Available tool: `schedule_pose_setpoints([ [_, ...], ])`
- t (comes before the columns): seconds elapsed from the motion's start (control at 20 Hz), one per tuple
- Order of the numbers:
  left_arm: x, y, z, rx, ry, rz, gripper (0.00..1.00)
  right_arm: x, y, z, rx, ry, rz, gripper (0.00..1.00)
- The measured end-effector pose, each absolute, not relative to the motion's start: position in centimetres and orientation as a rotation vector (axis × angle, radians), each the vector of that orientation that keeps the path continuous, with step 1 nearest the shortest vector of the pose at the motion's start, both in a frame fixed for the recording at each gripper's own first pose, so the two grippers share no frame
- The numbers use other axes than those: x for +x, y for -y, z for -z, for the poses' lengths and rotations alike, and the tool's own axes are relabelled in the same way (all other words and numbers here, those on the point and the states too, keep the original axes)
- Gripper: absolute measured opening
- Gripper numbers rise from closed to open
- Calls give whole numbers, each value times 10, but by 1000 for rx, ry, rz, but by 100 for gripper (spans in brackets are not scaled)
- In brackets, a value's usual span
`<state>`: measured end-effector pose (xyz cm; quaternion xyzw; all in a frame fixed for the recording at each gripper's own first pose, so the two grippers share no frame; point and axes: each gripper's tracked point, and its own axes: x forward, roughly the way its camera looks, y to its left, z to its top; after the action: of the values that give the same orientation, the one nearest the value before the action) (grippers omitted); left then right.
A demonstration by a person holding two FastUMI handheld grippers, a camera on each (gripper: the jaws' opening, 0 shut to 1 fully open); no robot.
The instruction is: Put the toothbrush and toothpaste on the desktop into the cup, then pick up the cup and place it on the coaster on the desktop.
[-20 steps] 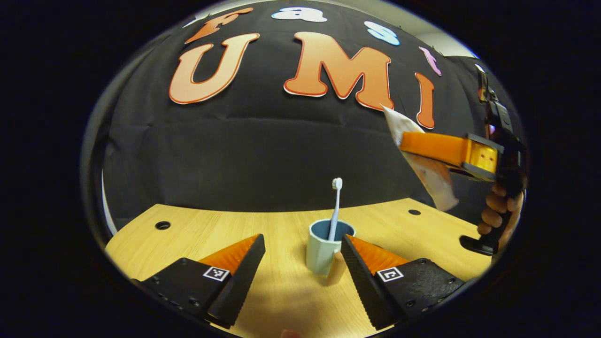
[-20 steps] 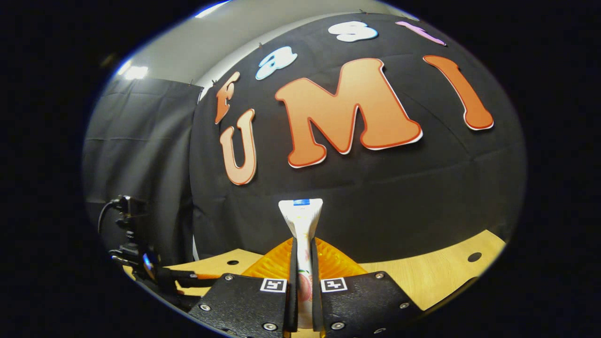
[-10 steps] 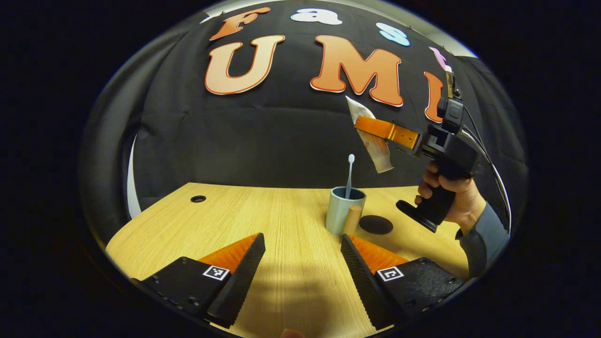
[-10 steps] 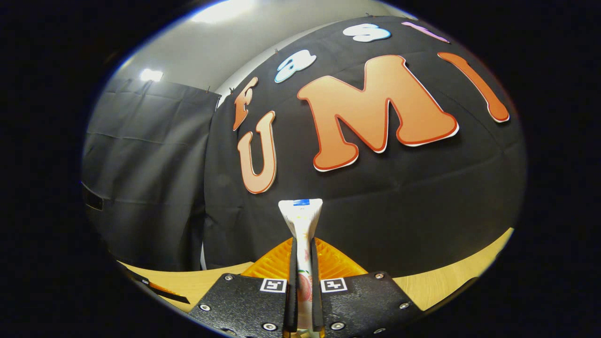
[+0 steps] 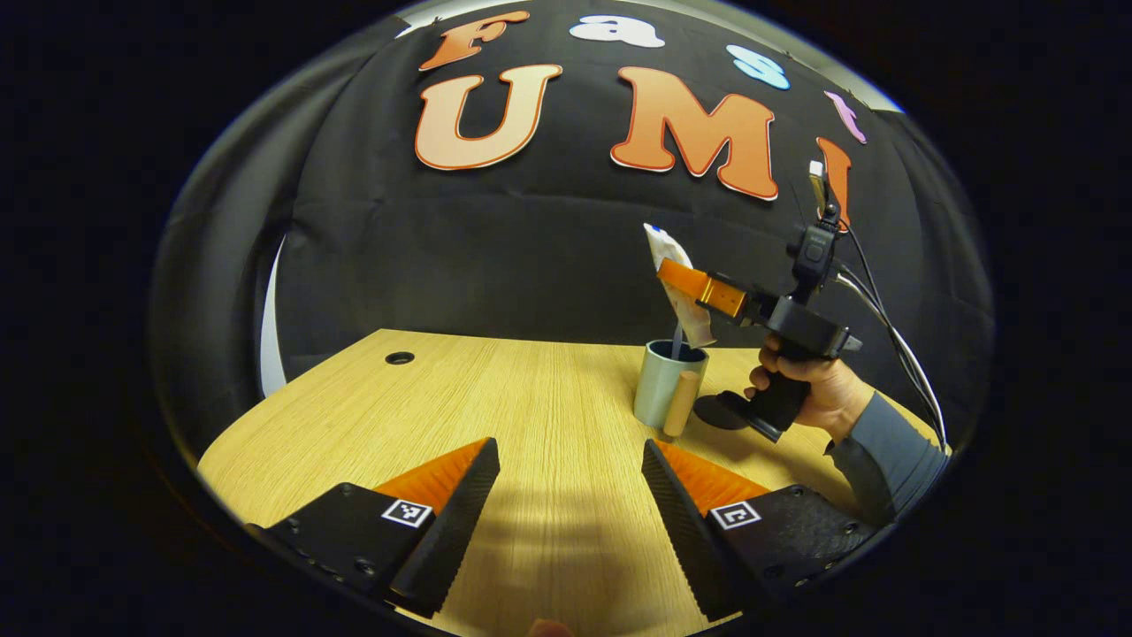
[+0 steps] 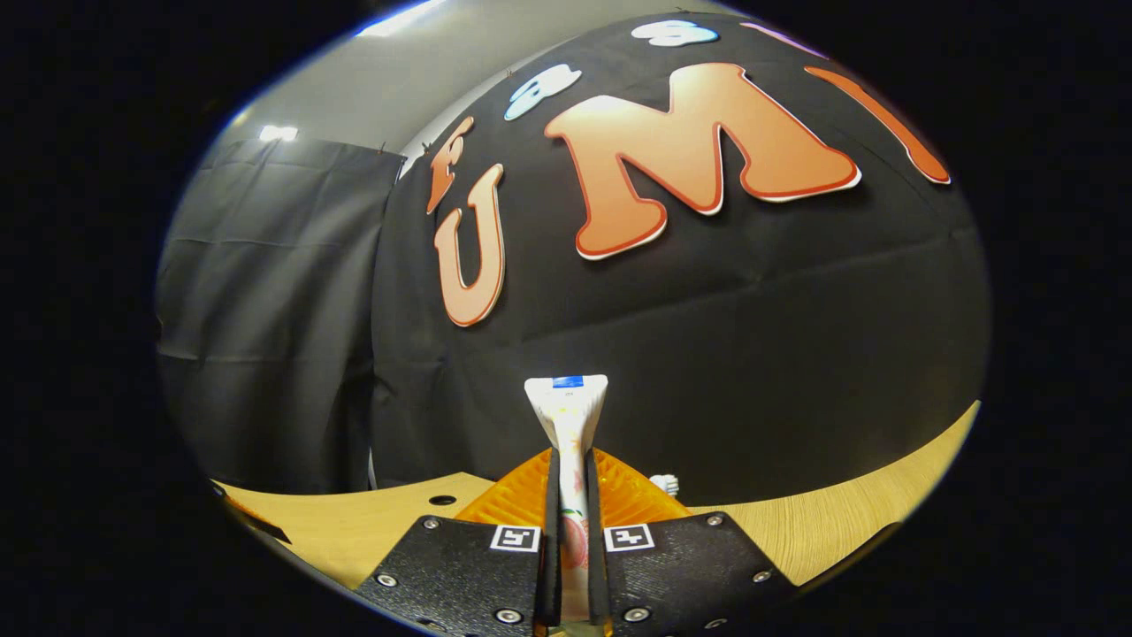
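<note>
Far across the wooden table stands the pale cup (image 5: pixel 659 385) with a wooden handle. The toothbrush (image 5: pixel 676 341) stands in it, mostly hidden by the white toothpaste tube (image 5: pixel 679 292). The right gripper (image 5: pixel 685 283) is shut on that tube and holds it upright, its lower end at the cup's mouth. In the right gripper view the tube (image 6: pixel 566 411) rises between the pressed fingers of my right gripper (image 6: pixel 570 460), and the white brush head (image 6: pixel 663 484) peeks up beside them. The dark round coaster (image 5: pixel 712 411) lies just right of the cup. My left gripper (image 5: pixel 570 451) hangs open over the near table, holding nothing.
A hand (image 5: pixel 805 389) with a grey sleeve holds the right gripper's handle just right of the cup, above the coaster. The table (image 5: pixel 495 398) has a cable hole (image 5: pixel 400 358) at its far left. Black cloth walls close the back.
My left gripper has drawn back from the cup, still open. The right gripper has carried the toothpaste leftward and down, so the tube now stands at the cup's mouth.
</note>
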<state>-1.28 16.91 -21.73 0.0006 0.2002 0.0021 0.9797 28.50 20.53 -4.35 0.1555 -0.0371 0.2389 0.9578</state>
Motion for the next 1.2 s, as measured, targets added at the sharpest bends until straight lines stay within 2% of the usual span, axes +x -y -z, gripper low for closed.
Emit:
schedule_pose_setpoints([
  [0.4,-11,-159,221,-31,-407,4,98,290,-201,62,274,39,-473,17],
  [0.8,-2,-133,213,-9,-387,20,98,238,-174,40,151,-8,-502,22],
  [0.9,2,-126,205,-13,-364,22,98,220,-158,30,125,-3,-487,32],
  [1.05,8,-115,193,-7,-336,32,98,188,-133,15,117,10,-473,59],
  [1.2,21,-103,180,26,-322,47,98,158,-103,1,110,12,-440,76],
])
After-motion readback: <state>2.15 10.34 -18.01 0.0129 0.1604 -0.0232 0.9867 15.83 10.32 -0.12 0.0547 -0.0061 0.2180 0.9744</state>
